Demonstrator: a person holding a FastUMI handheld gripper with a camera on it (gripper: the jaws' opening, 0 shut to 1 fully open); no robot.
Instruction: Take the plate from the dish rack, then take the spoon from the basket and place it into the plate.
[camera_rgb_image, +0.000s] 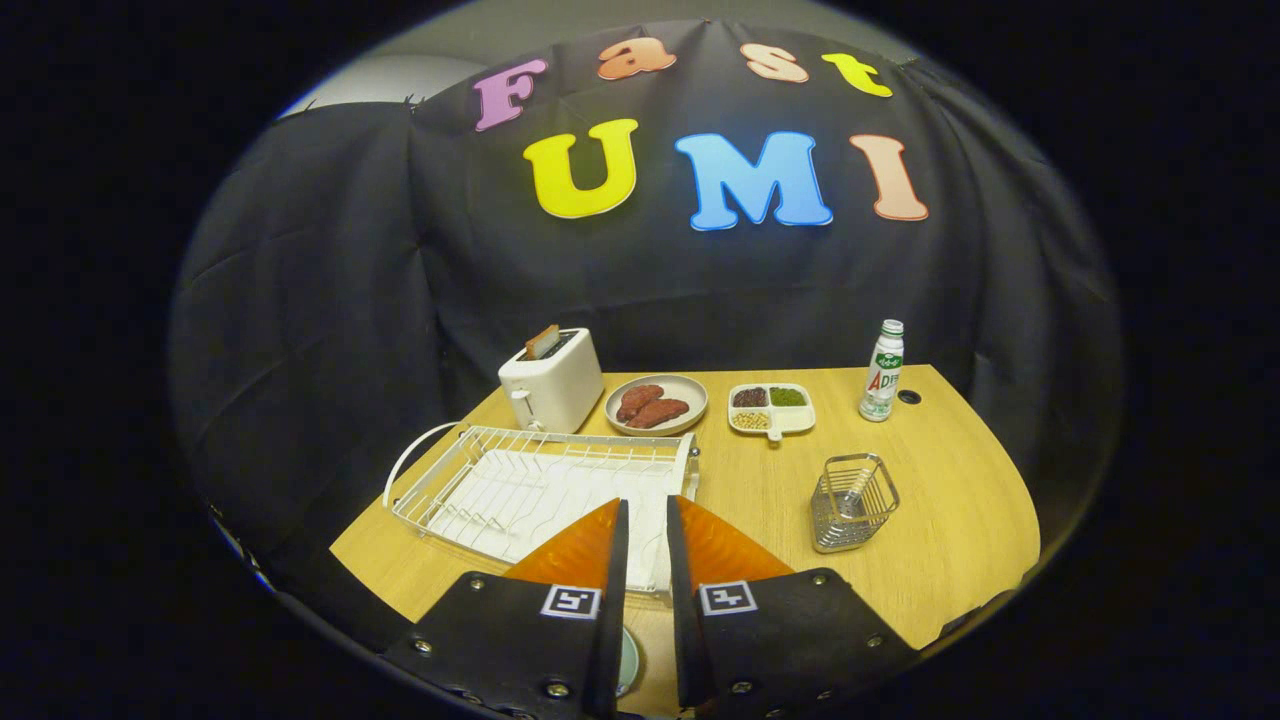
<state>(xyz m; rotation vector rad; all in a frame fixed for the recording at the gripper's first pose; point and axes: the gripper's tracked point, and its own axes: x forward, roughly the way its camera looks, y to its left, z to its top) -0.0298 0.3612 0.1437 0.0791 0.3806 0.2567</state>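
the hand-held gripper (647, 520) hangs above the near edge of the table (950, 520), fingers set to a narrow gap with nothing pressed between them. a small pale green rounded piece, possibly the rim of the plate (628, 662), shows low between the finger bases; it is too hidden to confirm.

the fingertips overlap the near right corner of the dish rack (540, 480), a white wire rack with a white tray under it and a looped handle on its far left side. no dishes stand in the visible slots of the rack.

to the right of the dish rack, well apart from it, stands the basket (852, 503), a wire mesh holder, upright. a thin metal handle, apparently the spoon (855, 487), leans inside it. bare table surface lies between the dish rack and the basket, and more to the right of the basket up to the curved table edge.

beyond the dish rack, close to its far edge, stands a white toaster (551, 381) with a slice in its slot. right of the toaster is a round dish of meat (656, 404), then a divided snack tray (771, 408), then an upright bottle (882, 371) with a small dark hole (908, 396) in the table just beside it. the far row stands near the booth wall.
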